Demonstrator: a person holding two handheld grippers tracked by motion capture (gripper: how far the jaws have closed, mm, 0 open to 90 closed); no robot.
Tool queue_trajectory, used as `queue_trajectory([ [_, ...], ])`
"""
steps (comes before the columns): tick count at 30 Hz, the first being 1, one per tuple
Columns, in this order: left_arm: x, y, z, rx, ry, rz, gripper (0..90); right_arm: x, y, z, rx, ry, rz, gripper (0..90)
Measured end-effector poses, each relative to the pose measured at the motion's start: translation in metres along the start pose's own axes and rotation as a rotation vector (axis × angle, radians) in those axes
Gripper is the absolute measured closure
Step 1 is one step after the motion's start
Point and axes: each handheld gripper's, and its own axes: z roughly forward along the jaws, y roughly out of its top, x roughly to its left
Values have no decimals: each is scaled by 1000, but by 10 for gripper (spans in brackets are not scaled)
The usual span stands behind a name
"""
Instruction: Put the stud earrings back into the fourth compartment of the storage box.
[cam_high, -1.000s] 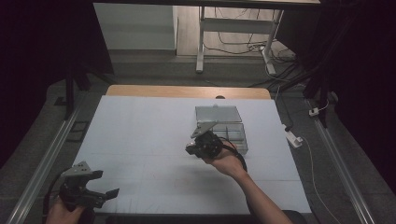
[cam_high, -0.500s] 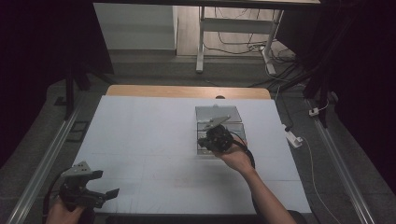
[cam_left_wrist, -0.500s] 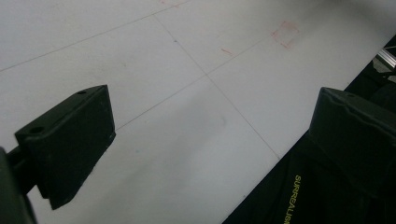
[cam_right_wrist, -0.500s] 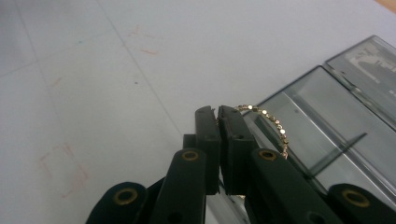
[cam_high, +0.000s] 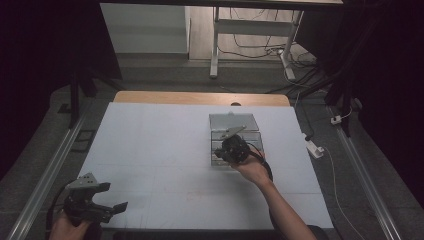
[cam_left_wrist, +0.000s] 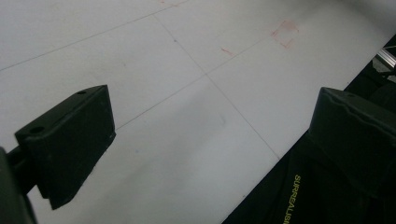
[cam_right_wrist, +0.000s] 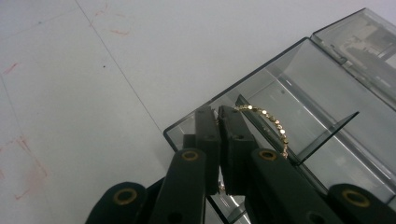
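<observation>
Right tongs (cam_right_wrist: 218, 122) pinched gold chain (cam_right_wrist: 271, 122) at frame centre over clear box (cam_right_wrist: 327, 93) | left tongs (cam_left_wrist: 205, 140) gaped, idle over bench (cam_left_wrist: 187, 56) | advice: lower chain fully into compartment before letting go.

Overhead view down the table (cam_high: 150, 150); claw cameras close above its white surface.

White surface (cam_high: 160, 150), crossed by thin pencilled lines and faint red marks – wooden edge at its far side. Metal rails (cam_high: 45, 170) along both sides. Beyond, white frame legs (cam_high: 215, 45) on a grey floor, loose cables (cam_high: 260, 50) – a white power strip (cam_high: 315, 148) to the right.
</observation>
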Motion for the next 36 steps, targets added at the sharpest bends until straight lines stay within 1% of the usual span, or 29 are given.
queue_trajectory([
  [8, 0, 0, 0, 0, -1, 0, 4, 3, -3, 12, 28, -3, -1, 872],
  [13, 0, 0, 0, 1, -1, 1, 4, 2, -5, 16, 38, -10, 0, 863],
  [15, 0, 0, 0, 1, -1, 1, 4, 1, -5, 16, 35, -13, 1, 862],
  [18, 0, 0, 0, 1, -1, 1, 4, 0, -4, 12, 18, -16, 7, 857],
  [21, 0, 0, 0, 1, 0, 2, 4, -1, -3, 7, -6, -18, 19, 827],
  [23, 0, 0, 0, 1, 0, 2, 4, -3, -3, 5, -10, -19, 27, 807],
  [27, 0, 0, 0, 1, 0, 3, 4, -3, -3, 1, -15, -17, 47, 728],
  [29, 0, 0, 0, 0, 0, 2, 4, -3, -2, -2, -26, -15, 54, 664],
  [30, 0, 0, 0, 0, -1, 3, 4, -3, -2, -4, -24, -14, 57, 636],
  [32, 0, 0, 0, 0, 0, 3, 4, -2, -1, -7, -35, -8, 79, 581],
  [36, 0, 0, 0, -1, 0, 3, 4, 2, -1, -13, -39, 10, 100, 475],
])
